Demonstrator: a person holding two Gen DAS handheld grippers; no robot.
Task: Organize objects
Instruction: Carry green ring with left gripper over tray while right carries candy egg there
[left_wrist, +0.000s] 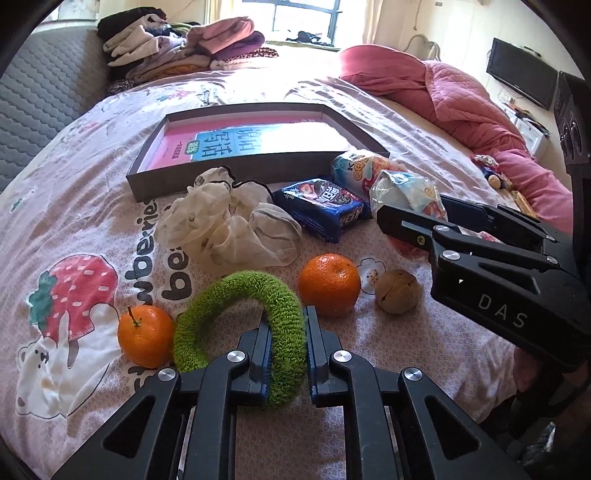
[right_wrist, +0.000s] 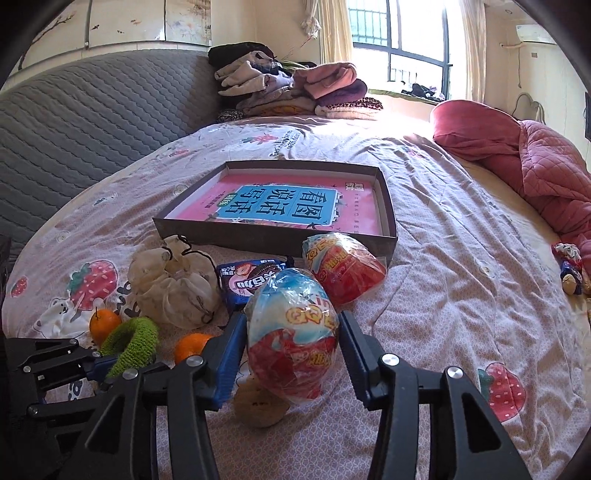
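The left gripper (left_wrist: 287, 332) has its jaws closed on a green fuzzy ring (left_wrist: 236, 317), which stands partly upright on the bed (left_wrist: 388, 339). One orange (left_wrist: 146, 336) touches the ring on its left, and a second orange (left_wrist: 329, 284) sits just to its right, with a brown walnut (left_wrist: 397, 291) near that.

The right gripper (right_wrist: 291, 350) has its jaws around a blue-and-red snack packet (right_wrist: 293, 332); the blue pads press both sides, and the packet seems lifted off the sheet, though the angle leaves that unsure. A second, red snack packet (right_wrist: 341, 269) lies just behind it, against the front wall of a shallow dark box (right_wrist: 273, 236) that holds a pink and blue book (right_wrist: 280, 203). A dark blue cookie pack (right_wrist: 251, 280) lies beside a crumpled white mesh bag (right_wrist: 173, 288), both in front of the box. Folded clothes (right_wrist: 280, 88) are piled at the bed's far end, and a red quilt (right_wrist: 535, 155) lies bunched on the right.
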